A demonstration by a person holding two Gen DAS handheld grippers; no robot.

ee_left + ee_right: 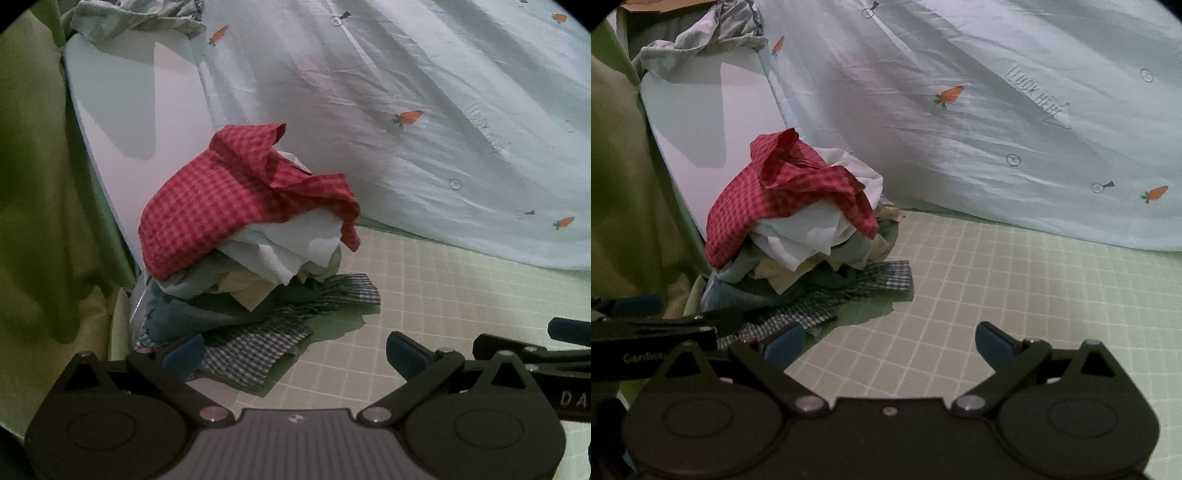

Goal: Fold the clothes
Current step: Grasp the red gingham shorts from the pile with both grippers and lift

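Ahead, clothes pile (247, 236) (798, 221), left of both spread tongs (295, 350) (890, 343)

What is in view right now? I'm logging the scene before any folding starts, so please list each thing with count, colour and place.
red checked garment: one, red gingham, on top of the clothes pile
white garment: one, white, crumpled under the red one
yellowish garment: one, pale yellow, lower in the pile
denim piece: one, blue, at the pile's left base
dark checked garment: one, dark blue and white check, spread at the pile's front
grid sheet: one, pale green with white lines, under the pile
carrot-print quilt: one, pale blue, behind the pile
grey-white cloth: one, crumpled, top left
left gripper: open, empty, just before the pile's front edge
right gripper: open, empty, over the sheet
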